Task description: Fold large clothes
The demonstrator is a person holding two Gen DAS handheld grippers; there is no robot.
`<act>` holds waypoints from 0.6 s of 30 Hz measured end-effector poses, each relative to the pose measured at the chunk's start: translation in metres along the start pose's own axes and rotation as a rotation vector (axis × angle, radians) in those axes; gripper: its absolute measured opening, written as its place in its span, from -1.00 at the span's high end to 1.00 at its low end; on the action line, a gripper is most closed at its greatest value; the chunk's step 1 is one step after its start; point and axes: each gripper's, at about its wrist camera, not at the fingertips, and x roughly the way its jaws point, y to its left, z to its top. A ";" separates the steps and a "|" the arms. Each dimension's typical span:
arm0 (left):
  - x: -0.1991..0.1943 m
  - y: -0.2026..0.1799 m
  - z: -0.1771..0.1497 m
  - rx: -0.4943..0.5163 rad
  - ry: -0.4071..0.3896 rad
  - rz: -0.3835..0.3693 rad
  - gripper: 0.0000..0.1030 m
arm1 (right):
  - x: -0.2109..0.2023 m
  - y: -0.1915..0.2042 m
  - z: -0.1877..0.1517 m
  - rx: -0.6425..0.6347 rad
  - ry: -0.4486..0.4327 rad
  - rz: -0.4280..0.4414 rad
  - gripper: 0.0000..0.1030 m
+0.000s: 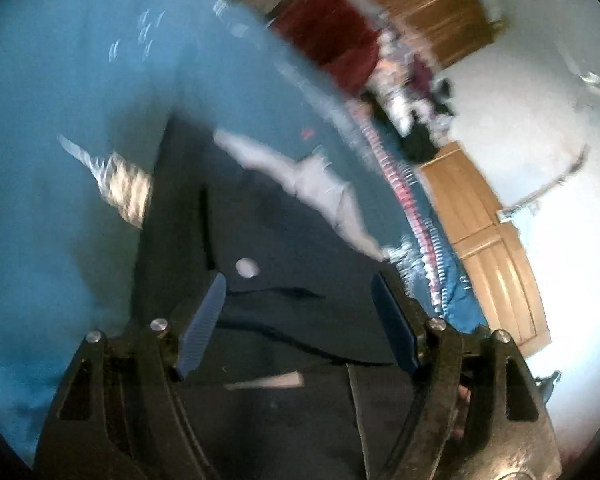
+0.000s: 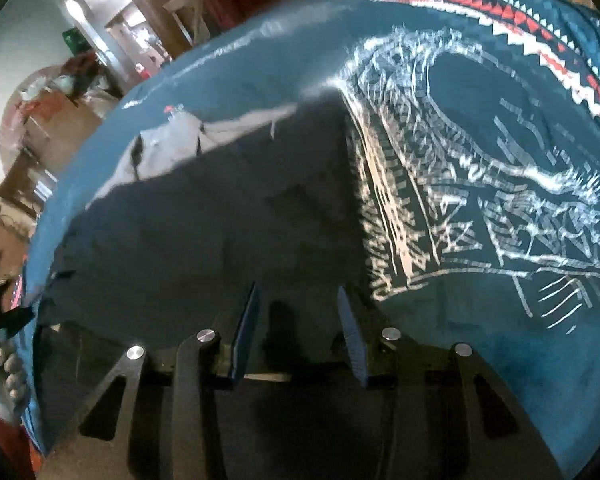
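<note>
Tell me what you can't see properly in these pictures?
- Left wrist view: the pile beyond the blue bedspread is blurred by motion; items unidentifiable.
- Left wrist view: the dark garment's near part is hidden behind the left tool.
- Right wrist view: the garment's type is unclear; the right tool covers its near edge.

teal patterned bedspread (image 2: 500,128) covers bed; dark navy garment (image 2: 220,220) spread flat on it, grey lining (image 1: 320,184) showing.
</note>
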 end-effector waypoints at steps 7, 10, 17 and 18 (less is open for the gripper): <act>-0.054 0.038 0.001 -0.013 -0.076 0.153 -0.10 | -0.021 0.010 -0.006 -0.066 0.010 -0.022 0.12; -0.100 0.036 -0.007 0.095 -0.122 0.274 -0.33 | -0.048 0.005 -0.013 -0.047 -0.023 -0.014 0.06; -0.113 0.018 -0.049 0.374 -0.042 0.343 -0.37 | -0.089 -0.014 -0.053 0.051 -0.067 0.014 0.01; -0.106 0.010 -0.051 0.400 -0.025 0.336 -0.37 | -0.090 -0.014 -0.058 0.055 -0.064 0.015 0.01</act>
